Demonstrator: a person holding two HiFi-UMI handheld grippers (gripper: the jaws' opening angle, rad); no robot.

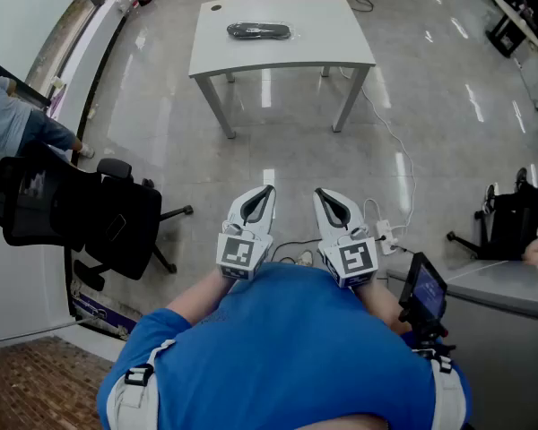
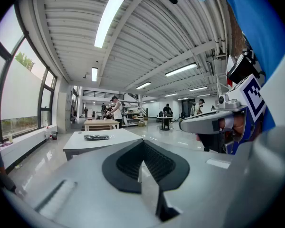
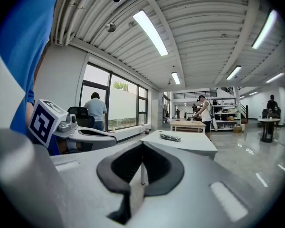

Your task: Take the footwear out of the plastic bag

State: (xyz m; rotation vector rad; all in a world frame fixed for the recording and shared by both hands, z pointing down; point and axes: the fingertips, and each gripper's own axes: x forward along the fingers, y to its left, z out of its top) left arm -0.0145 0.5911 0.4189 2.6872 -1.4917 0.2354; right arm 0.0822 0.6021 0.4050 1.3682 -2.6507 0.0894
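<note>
Tongs left (image 1: 267, 189) and right (image 1: 320, 192) closed, empty

Glossy floor (image 1: 278, 155), white table (image 1: 327, 34), perhaps shelving (image 3: 230, 112) beyond

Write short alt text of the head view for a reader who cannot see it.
A person in blue holds the left gripper and the right gripper side by side, both shut and empty, above a shiny floor. Ahead, a plastic bag with something dark lies on a white table; a black chair stands at left.
</note>
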